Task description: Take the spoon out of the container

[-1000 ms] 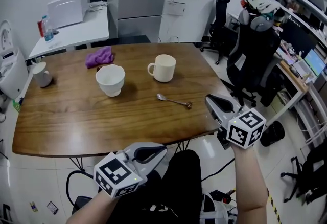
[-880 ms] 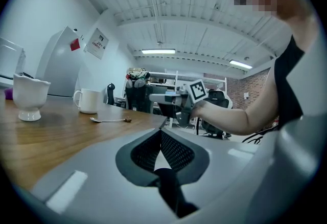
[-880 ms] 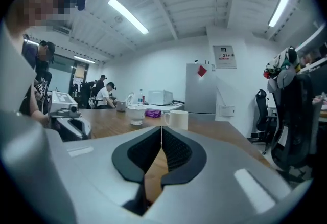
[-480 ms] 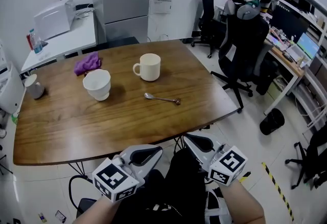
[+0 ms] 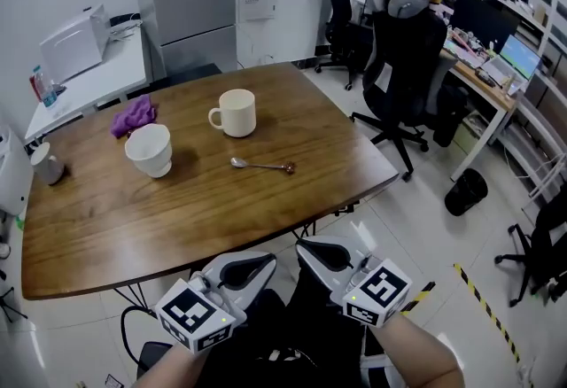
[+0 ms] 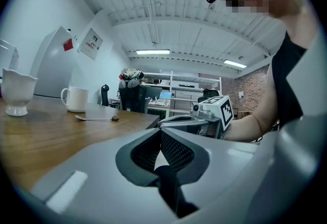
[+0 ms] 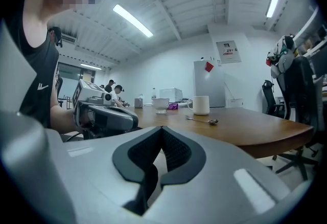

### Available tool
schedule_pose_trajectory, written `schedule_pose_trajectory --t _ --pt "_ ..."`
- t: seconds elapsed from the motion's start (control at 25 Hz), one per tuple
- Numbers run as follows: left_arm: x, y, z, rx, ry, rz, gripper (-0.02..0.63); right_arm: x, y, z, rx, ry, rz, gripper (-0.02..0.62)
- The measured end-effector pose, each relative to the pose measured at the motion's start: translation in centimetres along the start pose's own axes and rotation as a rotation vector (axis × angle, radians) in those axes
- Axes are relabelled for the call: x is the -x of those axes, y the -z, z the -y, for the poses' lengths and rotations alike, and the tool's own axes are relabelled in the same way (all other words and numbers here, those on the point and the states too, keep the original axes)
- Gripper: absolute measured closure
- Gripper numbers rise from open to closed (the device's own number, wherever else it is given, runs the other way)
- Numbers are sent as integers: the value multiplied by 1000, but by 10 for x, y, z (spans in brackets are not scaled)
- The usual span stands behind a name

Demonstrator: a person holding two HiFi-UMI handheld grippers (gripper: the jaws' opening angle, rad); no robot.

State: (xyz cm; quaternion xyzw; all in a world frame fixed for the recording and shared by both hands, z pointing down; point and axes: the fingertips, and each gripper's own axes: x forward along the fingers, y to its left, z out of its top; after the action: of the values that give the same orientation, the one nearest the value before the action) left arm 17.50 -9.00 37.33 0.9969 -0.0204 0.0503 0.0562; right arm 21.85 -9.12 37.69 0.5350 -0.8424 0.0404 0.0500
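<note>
Brown wooden table (image 5: 177, 209) with rounded corners, five things on it. Metal spoon (image 5: 261, 166) lies flat on bare wood about mid-table toward the right edge, touching nothing; cream mug (image 5: 236, 112) stands upright just behind it toward the far edge, handle pointing left. White footed cup (image 5: 149, 150) stands upright left of the mug, purple cloth (image 5: 131, 116) is bunched just behind it by the far edge, and a small grey cup (image 5: 46, 166) stands at the left edge, well apart from the rest.

Glossy wood table (image 5: 177, 209), shiny metal spoon (image 5: 261, 166)
</note>
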Motion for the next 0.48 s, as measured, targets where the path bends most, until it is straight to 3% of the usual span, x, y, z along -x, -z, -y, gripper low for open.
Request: schedule_pose_trajectory --t 0.48 --pt "-17 0 2 15 11 -8 594 15 8 13 -56 40 0 594"
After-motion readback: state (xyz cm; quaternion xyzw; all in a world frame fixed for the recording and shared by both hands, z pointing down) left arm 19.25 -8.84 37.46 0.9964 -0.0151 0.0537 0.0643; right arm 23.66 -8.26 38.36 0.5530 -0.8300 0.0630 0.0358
